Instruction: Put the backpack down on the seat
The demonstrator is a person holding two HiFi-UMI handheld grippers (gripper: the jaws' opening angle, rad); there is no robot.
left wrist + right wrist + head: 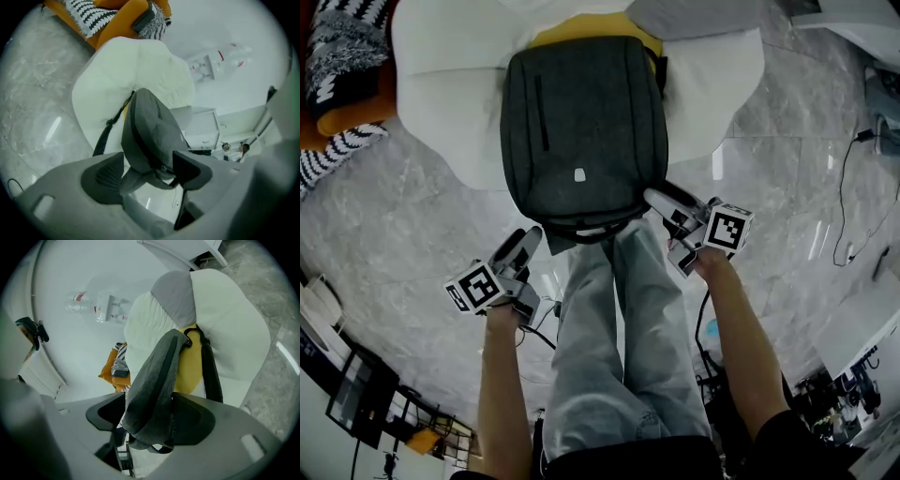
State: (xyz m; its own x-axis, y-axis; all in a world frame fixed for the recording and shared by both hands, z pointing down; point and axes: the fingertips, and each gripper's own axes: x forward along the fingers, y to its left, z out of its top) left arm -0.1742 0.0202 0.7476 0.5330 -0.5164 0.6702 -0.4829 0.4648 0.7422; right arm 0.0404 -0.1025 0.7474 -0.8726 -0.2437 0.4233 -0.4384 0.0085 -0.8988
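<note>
Backpack (581, 122) lies flat on the seat (441, 103), its bottom end over the seat's front edge, so it looks set down. Left gripper (148, 161) at that edge, spread wide, pinching nothing. Right gripper (149, 401) is spread too, with the bag's corner loose between its jaws, likely steadying it.

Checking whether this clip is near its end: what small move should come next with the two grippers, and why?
Probably draw both grippers straight back toward the person. The backpack already lies on the white seat, and the left gripper and right gripper stand open around its lower end without pressing it.
</note>
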